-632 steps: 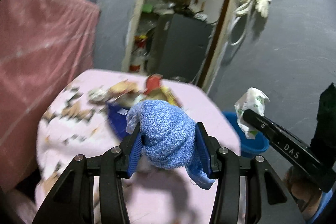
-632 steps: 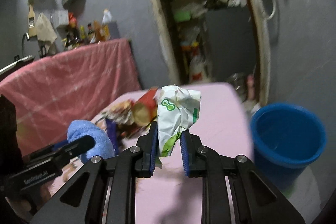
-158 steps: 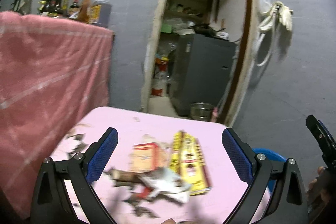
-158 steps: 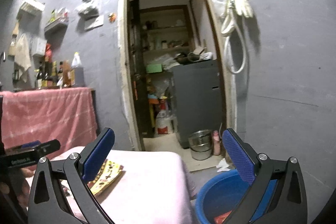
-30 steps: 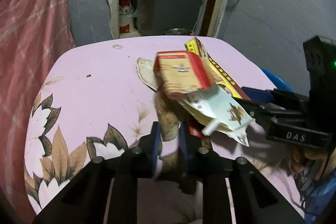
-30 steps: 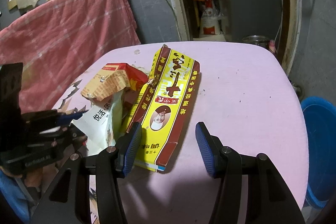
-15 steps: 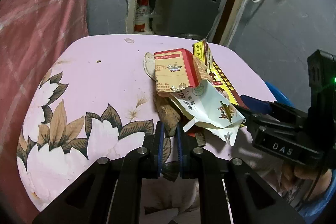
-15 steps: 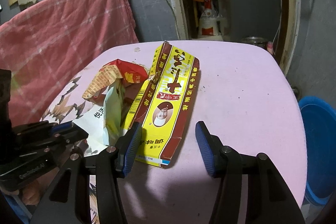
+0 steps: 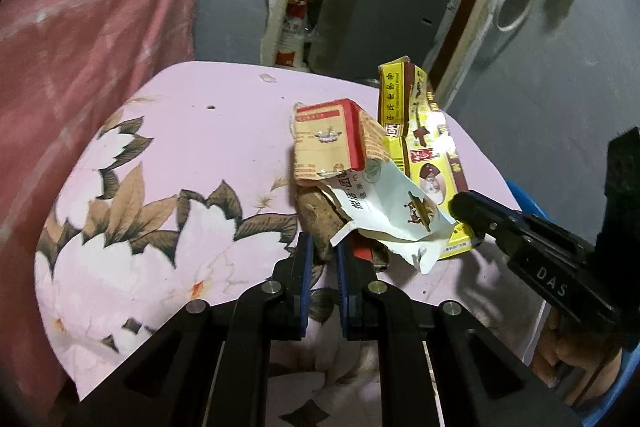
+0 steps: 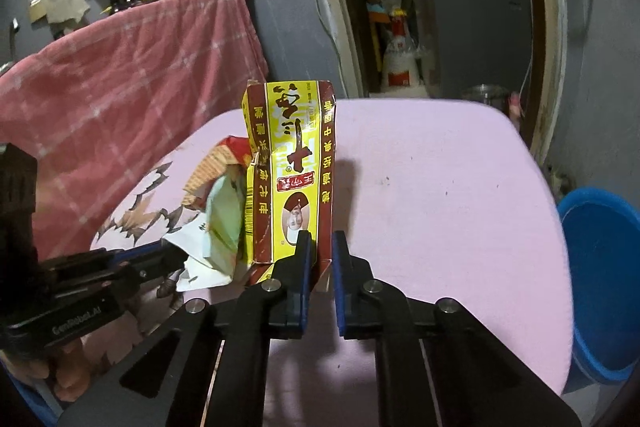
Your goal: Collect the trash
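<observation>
The right gripper (image 10: 319, 259) pinched the lower edge of the yellow carton (image 10: 294, 163), tilting it up off the pink table (image 10: 440, 187), left of the blue bucket (image 10: 600, 251). Empty card looked light and crushable. The left gripper (image 9: 321, 259) was closed on a brown wrapper (image 9: 316, 215) under the white bag (image 9: 384, 211), mostly hidden.

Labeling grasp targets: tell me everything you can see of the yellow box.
The yellow box is a long, flattened cardboard carton, yellow with dark red bands, red characters and a small portrait. Its top edge is torn and creased. The right gripper is shut on its near end, tilting it up off the pink tablecloth. A white wrapper lies against its left side.
</observation>
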